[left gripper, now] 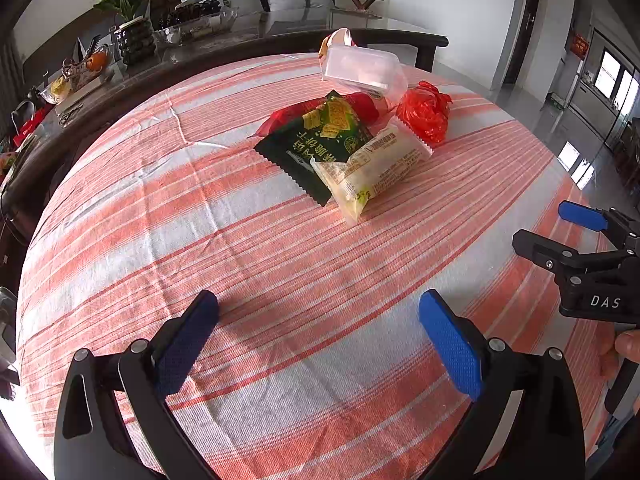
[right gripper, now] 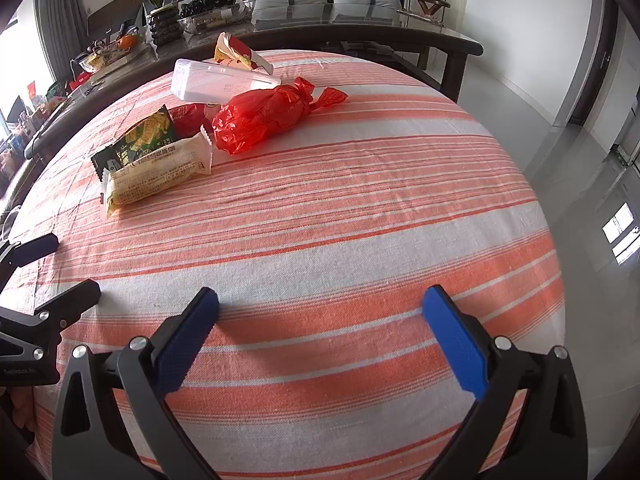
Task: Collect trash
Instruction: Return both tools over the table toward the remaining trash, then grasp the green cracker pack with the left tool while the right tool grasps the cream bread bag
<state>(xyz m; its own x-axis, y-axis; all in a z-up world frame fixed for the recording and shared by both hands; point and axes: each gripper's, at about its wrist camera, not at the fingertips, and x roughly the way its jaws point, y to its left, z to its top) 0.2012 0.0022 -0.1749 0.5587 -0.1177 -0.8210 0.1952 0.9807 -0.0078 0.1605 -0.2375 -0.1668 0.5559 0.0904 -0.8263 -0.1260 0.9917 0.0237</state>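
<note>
Nearest us, we see the left gripper [left gripper: 318, 336] with its blue pads spread wide and nothing between them, hovering over the striped tabletop [left gripper: 280, 280]. The right gripper [right gripper: 320, 332] is likewise wide apart and empty, beside the left one. Farther out on the tabletop lies the trash in 1 loose cluster: a cream snack wrapper [left gripper: 372, 168] resting partly on a dark green cracker packet [left gripper: 316, 140], which overlaps a red wrapper [left gripper: 280, 118]. Just beside them sits a knotted red plastic bag [right gripper: 264, 116]. Behind these, a clear plastic box [right gripper: 220, 84] lies on its side, with a red-and-white carton [right gripper: 236, 54] just beyond it.
</note>
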